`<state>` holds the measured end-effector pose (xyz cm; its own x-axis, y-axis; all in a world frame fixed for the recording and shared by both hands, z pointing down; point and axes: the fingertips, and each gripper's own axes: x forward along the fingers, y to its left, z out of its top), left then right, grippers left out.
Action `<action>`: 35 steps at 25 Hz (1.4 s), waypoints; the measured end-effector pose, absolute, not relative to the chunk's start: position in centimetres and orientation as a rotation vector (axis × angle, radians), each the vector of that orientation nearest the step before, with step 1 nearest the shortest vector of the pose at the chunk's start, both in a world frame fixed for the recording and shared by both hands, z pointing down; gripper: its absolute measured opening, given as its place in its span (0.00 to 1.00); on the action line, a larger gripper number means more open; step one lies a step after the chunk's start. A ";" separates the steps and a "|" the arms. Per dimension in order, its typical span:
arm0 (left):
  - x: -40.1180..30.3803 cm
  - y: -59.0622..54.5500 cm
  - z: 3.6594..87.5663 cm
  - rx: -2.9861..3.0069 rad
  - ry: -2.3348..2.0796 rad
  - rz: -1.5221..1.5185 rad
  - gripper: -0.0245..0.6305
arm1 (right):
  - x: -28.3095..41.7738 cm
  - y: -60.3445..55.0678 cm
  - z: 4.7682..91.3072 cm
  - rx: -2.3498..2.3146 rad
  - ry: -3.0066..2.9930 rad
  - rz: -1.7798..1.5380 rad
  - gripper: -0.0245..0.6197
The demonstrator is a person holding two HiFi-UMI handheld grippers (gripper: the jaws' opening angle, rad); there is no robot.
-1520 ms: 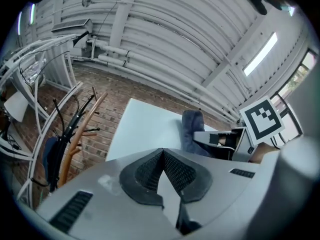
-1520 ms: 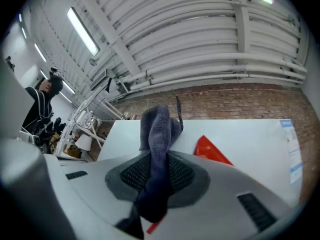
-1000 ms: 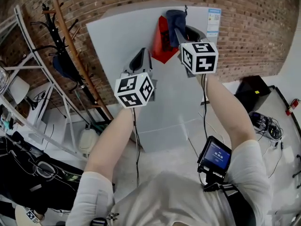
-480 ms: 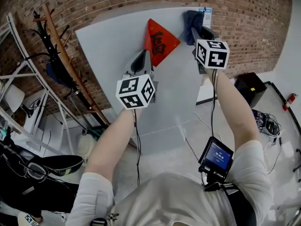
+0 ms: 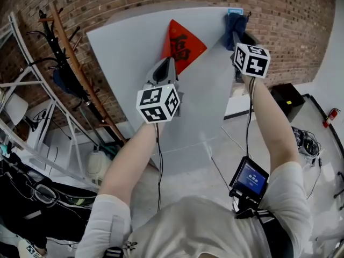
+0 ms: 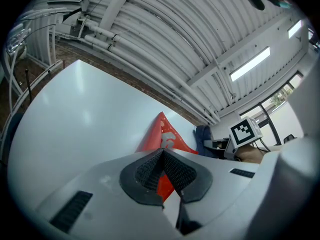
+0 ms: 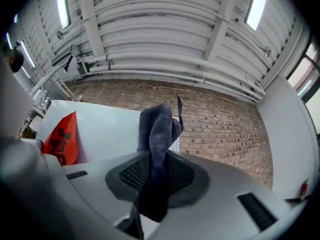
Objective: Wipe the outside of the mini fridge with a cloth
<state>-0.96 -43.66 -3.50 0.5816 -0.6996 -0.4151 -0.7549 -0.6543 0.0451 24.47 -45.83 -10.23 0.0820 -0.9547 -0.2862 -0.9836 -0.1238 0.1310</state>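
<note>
- Screen unit [image 5: 248, 177] clipped at the person's waist on the right glows blue; its print is too small to read. A cable runs from it up along the right forearm.
- Both bare arms reach forward and up. The right is stretched further and higher than the left.
- Left gripper [image 5: 164, 69] points at the mini fridge [image 5: 129, 52] near the middle of its white face. Its jaws are pressed together with nothing between them. Whether the tips touch the face cannot be told.
- Its marker cube [image 5: 157, 103] shows black-and-white squares toward the head camera.
- Right gripper [image 5: 237, 34] is raised at the fridge's upper right corner, jaws clamped on a dark blue cloth [image 5: 235, 24]. The cloth stands up out of the pads in a bunched fold, right at that corner; contact with the surface cannot be judged.
- The fridge's right edge runs down from the cloth to the floor, with open floor beside it. Further right sit a black box [image 5: 286, 104] and loose cables [image 5: 306, 144].
- On the left a wooden coat stand [image 5: 80, 77] leans close along the fridge's left edge, with a metal rack [image 5: 27, 79] beyond, so that side is crowded.
- Red diamond sticker [image 5: 181, 44] sits high on the face between the two grippers and bears one black character.
- Small blue-topped label [image 5: 235, 11] peeks out behind the cloth; unreadable.
- Brick wall [image 5: 285, 31] stands behind the fridge.
</note>
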 end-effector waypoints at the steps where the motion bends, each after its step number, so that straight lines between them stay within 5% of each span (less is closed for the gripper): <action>1: -1.3 -43.6 -3.4 -2.665 1.246 0.610 0.04 | 23.9 -45.6 -10.1 -2.224 2.023 0.470 0.17; 26: -21.1 -38.8 2.7 -2.401 1.740 0.458 0.04 | -16.0 -43.6 -1.1 -1.495 2.721 0.592 0.17; 35: -25.3 -39.5 3.3 -2.333 1.830 0.426 0.04 | -20.4 -47.2 0.6 -1.523 2.762 0.666 0.17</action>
<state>-25.33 -39.48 3.33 0.2174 -0.9259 -0.3089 -0.9672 -0.2470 0.0597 -20.38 -47.22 0.63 -0.5512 -0.8250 -0.1247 -0.7911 0.4693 0.3923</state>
